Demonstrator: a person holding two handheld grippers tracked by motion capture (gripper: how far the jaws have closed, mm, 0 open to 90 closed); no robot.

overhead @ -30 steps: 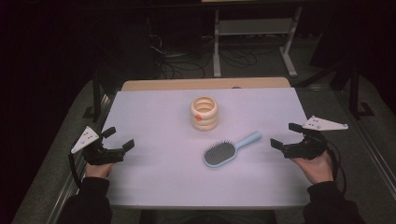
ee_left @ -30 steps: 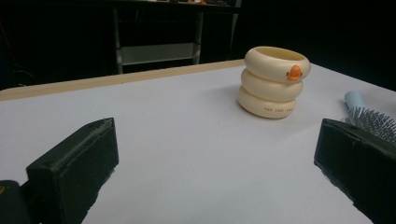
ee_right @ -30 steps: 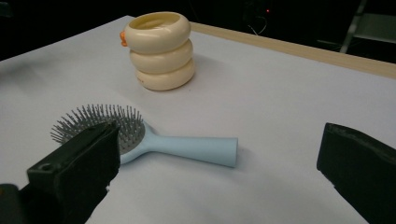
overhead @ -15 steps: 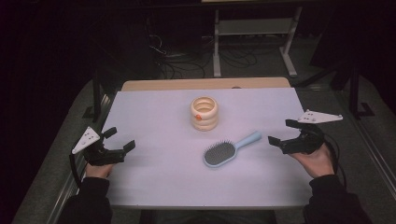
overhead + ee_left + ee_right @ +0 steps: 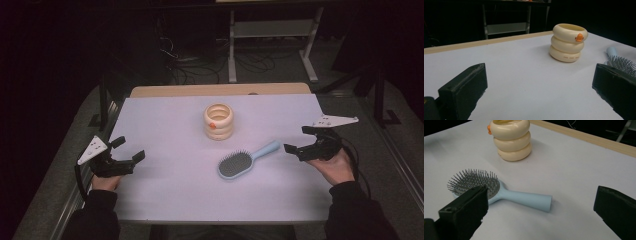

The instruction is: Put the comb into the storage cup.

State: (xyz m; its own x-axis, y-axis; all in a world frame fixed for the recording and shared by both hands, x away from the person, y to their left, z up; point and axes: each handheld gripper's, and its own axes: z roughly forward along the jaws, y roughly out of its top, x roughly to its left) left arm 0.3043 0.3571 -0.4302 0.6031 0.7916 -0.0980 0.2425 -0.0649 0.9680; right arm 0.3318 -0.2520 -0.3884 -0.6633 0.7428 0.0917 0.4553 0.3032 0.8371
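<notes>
A cream ringed cup (image 5: pixel 218 121) with an orange duck bill stands upright at the table's middle back; it also shows in the left gripper view (image 5: pixel 569 42) and the right gripper view (image 5: pixel 511 138). A light blue hairbrush (image 5: pixel 246 159) lies bristles up in front of it, handle (image 5: pixel 529 199) pointing right. My right gripper (image 5: pixel 299 140) is open, just right of the handle's end, holding nothing. My left gripper (image 5: pixel 129 149) is open at the table's left edge, far from both things. The brush head (image 5: pixel 622 63) peeks past its right jaw.
The white table top (image 5: pixel 170 195) has a wooden strip (image 5: pixel 220 90) along its far edge. Behind the table stand a metal shelf frame (image 5: pixel 272 30) and floor cables (image 5: pixel 190 67) in the dark. Bare table surface lies between the two grippers.
My right gripper has moved left and a little forward toward the brush handle. The left gripper has hardly moved. Cup and brush lie where they were.
</notes>
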